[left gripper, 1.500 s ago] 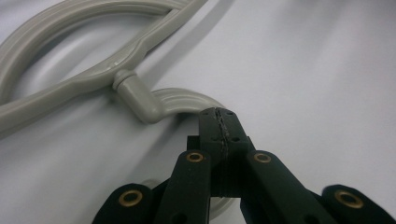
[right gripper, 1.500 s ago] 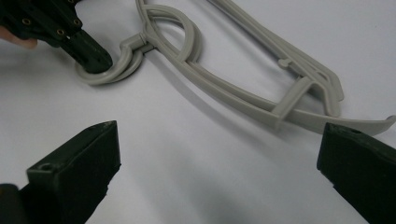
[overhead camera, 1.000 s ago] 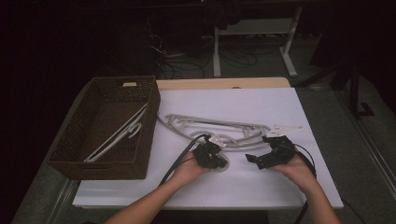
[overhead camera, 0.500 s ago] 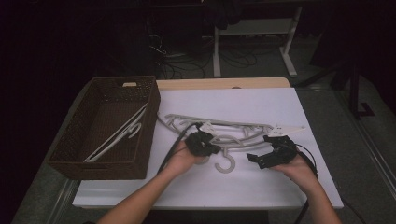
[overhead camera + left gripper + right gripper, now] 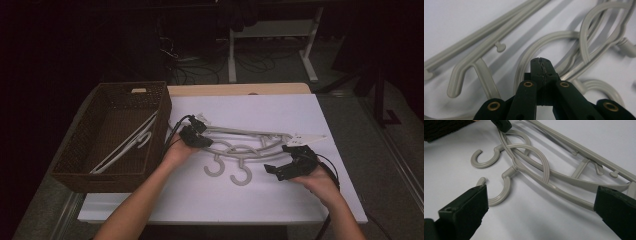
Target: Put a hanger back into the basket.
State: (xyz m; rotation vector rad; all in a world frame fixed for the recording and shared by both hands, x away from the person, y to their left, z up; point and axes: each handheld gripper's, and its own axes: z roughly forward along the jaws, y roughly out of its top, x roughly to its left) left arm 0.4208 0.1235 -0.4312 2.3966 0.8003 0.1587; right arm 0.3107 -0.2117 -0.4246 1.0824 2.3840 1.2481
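Two grey plastic hangers lie overlapped on the white table, their hooks pointing toward the person. My left gripper hovers over the hangers' left end, close to the basket. In the left gripper view its jaws are pressed together with nothing between them, just above the curved grey bars. My right gripper rests at the hangers' right end, open. In the right gripper view its jaws stand wide apart, and the hanger arm and one hook lie ahead of them, untouched.
A dark wicker basket stands at the table's left edge with a white hanger inside. A wooden strip borders the table's far side. Desk legs and cables fill the dark floor beyond.
My left gripper has moved left and away from the person, from over the hooks to the hangers' left end, uncovering both hooks. The right gripper has stayed put.
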